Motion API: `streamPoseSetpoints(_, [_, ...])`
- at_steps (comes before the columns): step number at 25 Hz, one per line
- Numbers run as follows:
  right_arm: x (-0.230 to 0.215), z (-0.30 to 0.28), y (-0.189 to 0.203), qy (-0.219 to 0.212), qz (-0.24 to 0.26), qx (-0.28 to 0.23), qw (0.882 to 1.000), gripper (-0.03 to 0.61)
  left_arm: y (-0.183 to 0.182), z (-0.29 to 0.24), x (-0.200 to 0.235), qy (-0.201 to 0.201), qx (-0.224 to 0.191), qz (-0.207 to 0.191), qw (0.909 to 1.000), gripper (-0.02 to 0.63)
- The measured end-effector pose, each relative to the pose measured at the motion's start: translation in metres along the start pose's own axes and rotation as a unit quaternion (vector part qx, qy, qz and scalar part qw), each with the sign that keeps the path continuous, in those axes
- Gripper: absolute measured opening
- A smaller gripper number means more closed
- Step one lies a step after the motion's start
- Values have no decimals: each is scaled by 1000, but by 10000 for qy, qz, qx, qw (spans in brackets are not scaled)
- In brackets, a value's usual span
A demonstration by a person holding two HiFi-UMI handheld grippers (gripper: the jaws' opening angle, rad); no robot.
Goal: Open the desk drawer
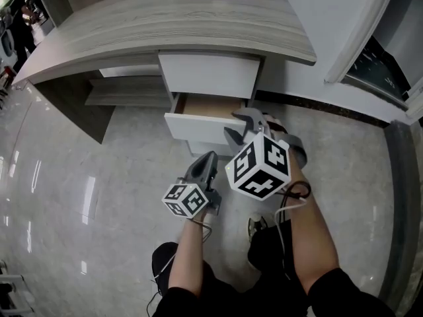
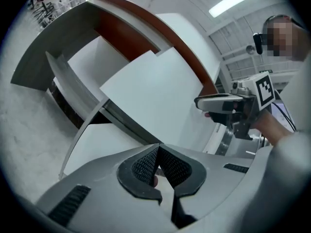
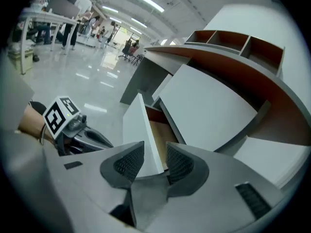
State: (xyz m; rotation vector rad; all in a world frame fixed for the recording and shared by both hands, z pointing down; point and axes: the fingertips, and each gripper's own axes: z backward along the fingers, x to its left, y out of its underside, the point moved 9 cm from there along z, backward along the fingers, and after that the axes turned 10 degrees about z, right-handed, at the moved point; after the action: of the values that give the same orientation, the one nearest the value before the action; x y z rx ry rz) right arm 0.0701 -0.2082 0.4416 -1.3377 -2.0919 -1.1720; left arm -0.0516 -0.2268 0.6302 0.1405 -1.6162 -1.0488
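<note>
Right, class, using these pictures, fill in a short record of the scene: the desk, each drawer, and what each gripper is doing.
Desk: grey wood-grain top, white drawers beneath
Upper drawer: closed
Lower drawer: partly pulled out, wooden inside showing
Right gripper: jaws apart, astride the pulled-out drawer's front panel
Left gripper: jaws together, nothing held, clear of the drawers
Floor: glossy pale tiles

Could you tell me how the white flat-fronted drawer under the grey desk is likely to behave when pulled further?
The white flat-fronted drawer looks like rigid board, so it should probably not flex. Already partly out, it likely slides straight. Its smooth, handleless front may slip between the right gripper's open jaws.
</note>
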Motion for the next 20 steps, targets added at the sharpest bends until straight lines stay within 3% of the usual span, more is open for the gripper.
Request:
streamPoseSetpoints(7, [2, -13, 2, -147, 290, 309, 9990, 120, 12, -5, -3, -47, 269, -172, 9995, 3])
streamPoseSetpoints(14, [2, -17, 5, -345, 165, 63, 9992, 120, 22, -3, 0, -127, 503, -341, 9981, 3])
streamPoseSetpoints(20, [8, -23, 11, -924, 27, -16, 9957, 115, 25, 0, -3, -127, 599, -399, 9973, 3])
